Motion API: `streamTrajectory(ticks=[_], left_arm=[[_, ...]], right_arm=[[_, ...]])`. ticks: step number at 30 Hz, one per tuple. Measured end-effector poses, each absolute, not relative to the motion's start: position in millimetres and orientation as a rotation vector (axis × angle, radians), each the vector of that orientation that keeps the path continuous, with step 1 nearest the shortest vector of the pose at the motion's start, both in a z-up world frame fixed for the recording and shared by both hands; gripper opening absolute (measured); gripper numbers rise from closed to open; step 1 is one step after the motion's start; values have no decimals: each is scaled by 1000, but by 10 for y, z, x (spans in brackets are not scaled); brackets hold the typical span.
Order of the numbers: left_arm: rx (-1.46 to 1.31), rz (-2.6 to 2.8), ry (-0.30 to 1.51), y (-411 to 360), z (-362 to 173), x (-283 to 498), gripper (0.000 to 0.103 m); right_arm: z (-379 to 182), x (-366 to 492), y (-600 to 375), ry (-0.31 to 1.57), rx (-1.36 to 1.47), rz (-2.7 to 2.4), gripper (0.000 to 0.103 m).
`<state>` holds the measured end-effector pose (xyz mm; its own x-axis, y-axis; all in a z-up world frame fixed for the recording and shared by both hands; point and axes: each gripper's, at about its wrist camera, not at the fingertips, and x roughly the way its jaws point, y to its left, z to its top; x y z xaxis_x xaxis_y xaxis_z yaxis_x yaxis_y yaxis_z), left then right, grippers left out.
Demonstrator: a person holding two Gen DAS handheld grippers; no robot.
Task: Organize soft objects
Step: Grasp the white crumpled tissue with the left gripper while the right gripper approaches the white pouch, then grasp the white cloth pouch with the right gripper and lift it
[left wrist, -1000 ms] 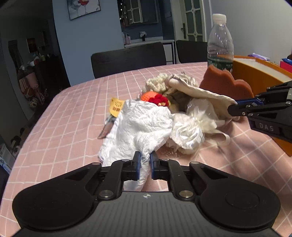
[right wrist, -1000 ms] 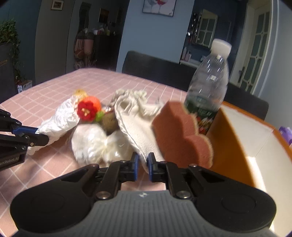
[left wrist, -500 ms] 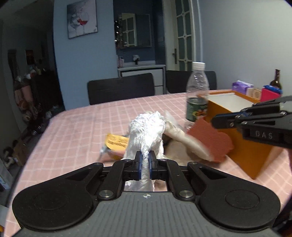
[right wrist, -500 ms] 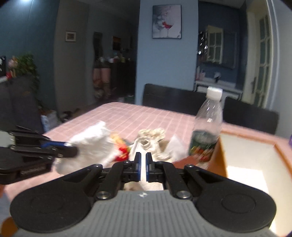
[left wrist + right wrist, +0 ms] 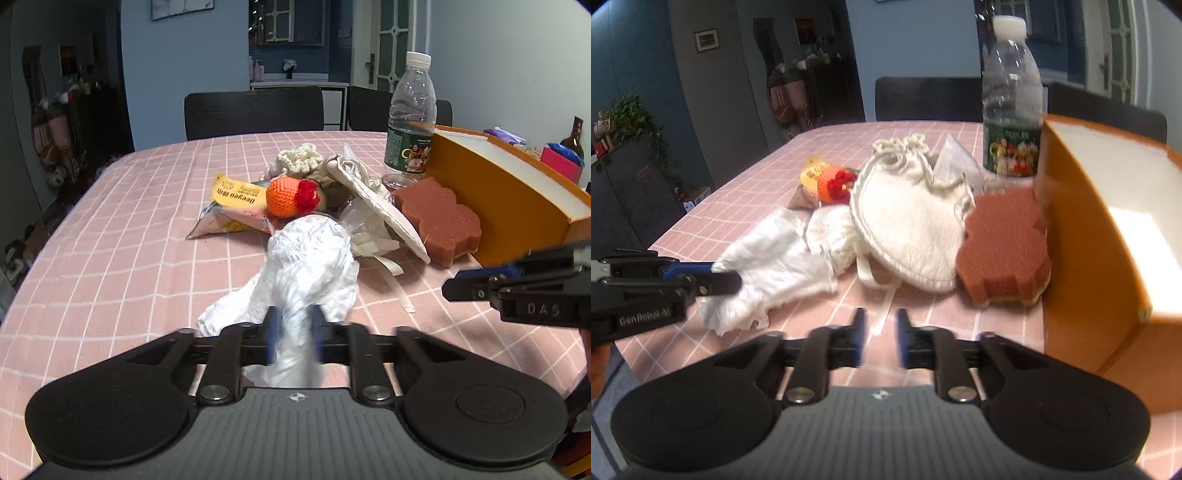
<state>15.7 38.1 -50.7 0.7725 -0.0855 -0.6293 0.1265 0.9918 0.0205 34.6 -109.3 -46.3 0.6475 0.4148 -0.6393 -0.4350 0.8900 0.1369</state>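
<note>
Crowding the orange box (image 5: 1082, 236), water bottle (image 5: 1012, 110), brown sponge (image 5: 1003, 251), snack packet (image 5: 232, 210)

The left tongs (image 5: 295, 334) have just been opening, their jaws apart around a crumpled white cloth (image 5: 314, 266) lying on the pink checked bench (image 5: 110, 258). Beyond it lie an orange crocheted ball (image 5: 284, 196) and a brown sponge (image 5: 441, 221) against an orange box (image 5: 517, 206).

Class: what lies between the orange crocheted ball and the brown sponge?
A cream fabric pouch separates the orange crocheted ball from the brown sponge, clearest in the left wrist view.
</note>
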Motion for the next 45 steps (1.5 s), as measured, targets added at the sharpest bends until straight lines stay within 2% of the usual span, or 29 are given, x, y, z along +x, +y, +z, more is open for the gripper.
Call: streamTrajectory(ticks=[1, 2, 4, 7, 10, 11, 12, 15, 18, 23, 24, 25, 26, 28, 29, 34, 37, 39, 41, 45], left_arm=[[80, -115, 674, 357, -527, 154, 60], [101, -117, 670, 318, -543, 170, 73], [161, -130, 672, 234, -589, 201, 74], [246, -152, 682, 145, -682, 261, 84], [319, -123, 699, 138, -774, 337, 84], [330, -119, 709, 158, -794, 361, 74], [323, -116, 721, 196, -807, 382, 57], [227, -135, 740, 341, -760, 407, 27], [178, -124, 699, 441, -600, 385, 20], [116, -59, 610, 587, -306, 483, 20], [113, -43, 601, 595, -283, 530, 20], [110, -34, 595, 593, -265, 577, 20], [108, -37, 589, 579, -250, 617, 20], [106, -67, 582, 526, -233, 677, 20], [106, -81, 581, 492, -234, 696, 20], [102, -129, 593, 399, -304, 747, 20], [97, -129, 598, 386, -334, 771, 20], [92, -126, 598, 387, -337, 775, 20], [90, -125, 598, 386, -337, 771, 20], [89, -119, 591, 382, -325, 752, 20]], right_arm=[[-444, 350, -1085, 701, -47, 471, 46], [-425, 404, -1061, 685, -64, 455, 51], [-400, 471, -1021, 665, -97, 447, 52], [-419, 587, -952, 658, -133, 456, 60], [-445, 683, -889, 653, -170, 459, 65], [-448, 711, -877, 652, -175, 458, 65], [-450, 749, -870, 654, -172, 458, 65], [-426, 863, -857, 658, -134, 472, 70], [-379, 966, -806, 655, -107, 474, 72], [-344, 1204, -760, 679, -22, 465, 79], [-357, 1262, -760, 697, 2, 465, 78], [-370, 1315, -767, 717, 26, 470, 72], [-379, 1357, -776, 733, 46, 473, 57], [-365, 1395, -818, 748, 87, 480, 51], [-339, 1395, -853, 742, 104, 479, 45], [-172, 1383, -1084, 722, 182, 443, 39], [-155, 1417, -1111, 724, 128, 366, 37], [-216, 1438, -1070, 744, 94, 352, 30], [-308, 1467, -1033, 777, 99, 377, 12], [-297, 1402, -1005, 754, 100, 388, 3]])
